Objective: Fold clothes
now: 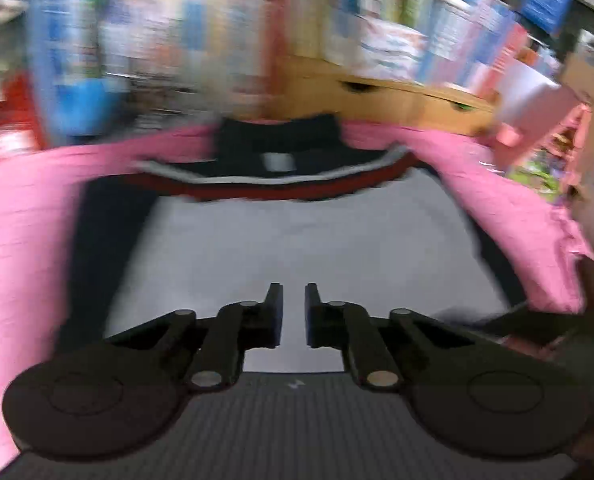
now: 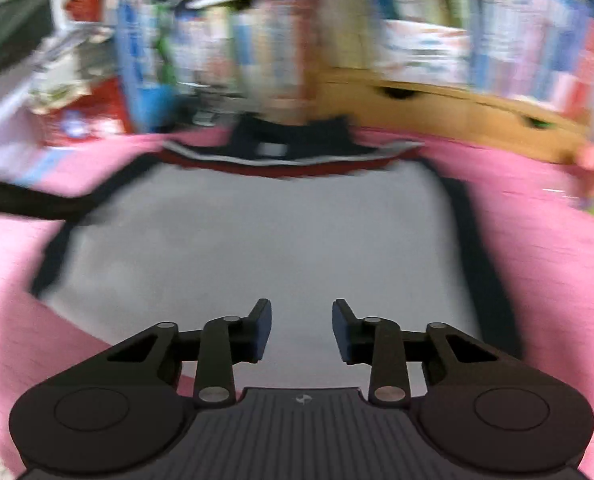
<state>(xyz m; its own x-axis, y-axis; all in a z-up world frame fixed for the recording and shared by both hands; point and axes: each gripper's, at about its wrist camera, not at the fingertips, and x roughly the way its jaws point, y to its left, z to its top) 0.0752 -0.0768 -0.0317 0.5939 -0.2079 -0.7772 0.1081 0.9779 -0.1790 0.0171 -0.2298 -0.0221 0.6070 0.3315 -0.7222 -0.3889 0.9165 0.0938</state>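
A grey shirt with dark navy sides, a navy collar and red and white stripes lies flat on a pink cloth. It also shows in the right wrist view, collar at the far end. My left gripper hovers over the shirt's near part, jaws narrowly apart and empty. My right gripper is over the shirt's near hem, jaws wide apart and empty. Both views are motion-blurred.
The pink cloth covers the surface around the shirt. Behind it stand shelves of books and a wooden drawer unit. A dark strap-like shape lies at the left in the right wrist view.
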